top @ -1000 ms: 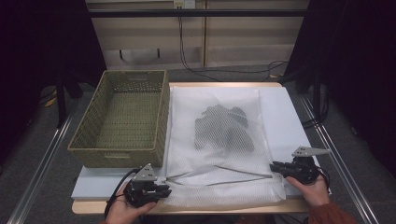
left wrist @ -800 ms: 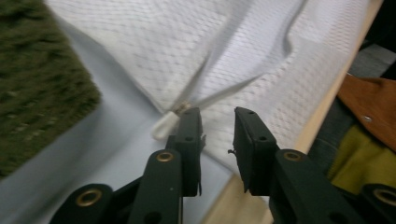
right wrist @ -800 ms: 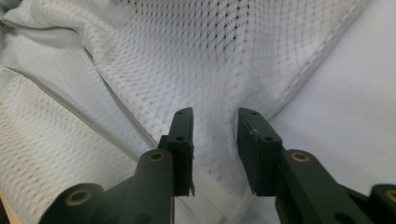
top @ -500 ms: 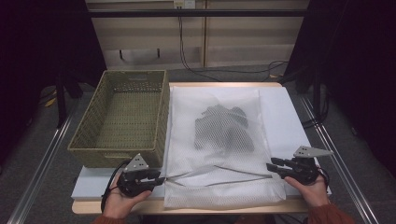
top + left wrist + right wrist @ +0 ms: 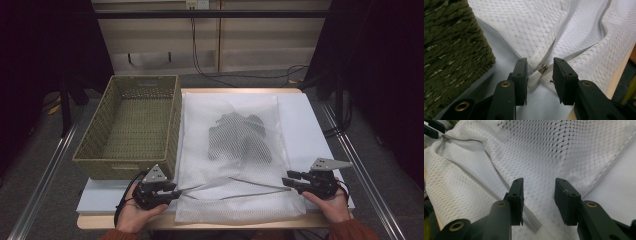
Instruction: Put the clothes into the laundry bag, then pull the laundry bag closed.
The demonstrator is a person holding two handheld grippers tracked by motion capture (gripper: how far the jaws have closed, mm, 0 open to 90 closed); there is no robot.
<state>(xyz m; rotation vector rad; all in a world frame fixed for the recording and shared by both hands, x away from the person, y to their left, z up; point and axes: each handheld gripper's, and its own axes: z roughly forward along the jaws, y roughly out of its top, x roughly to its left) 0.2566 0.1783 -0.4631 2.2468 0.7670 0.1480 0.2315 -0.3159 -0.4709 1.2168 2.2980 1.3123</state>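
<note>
A: Mesh bag [image 5: 240, 150], location?
B: Table's [image 5: 320, 125] near edge, beside basket [image 5: 132, 125].
A: Grippers?
B: Left gripper [image 5: 176, 192]: jaws just opening, parted around zip pull [image 5: 537, 73], unpressed. Right gripper [image 5: 286, 181]: jaws just opening, parted over mesh.

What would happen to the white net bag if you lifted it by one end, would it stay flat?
Probably not. The white mesh laundry bag already wrinkles and folds along its grey zipper, so it looks floppy and would likely droop. The dark clothing inside would probably slide toward the lower end. It seems light, though the thin mesh might snag.
</note>
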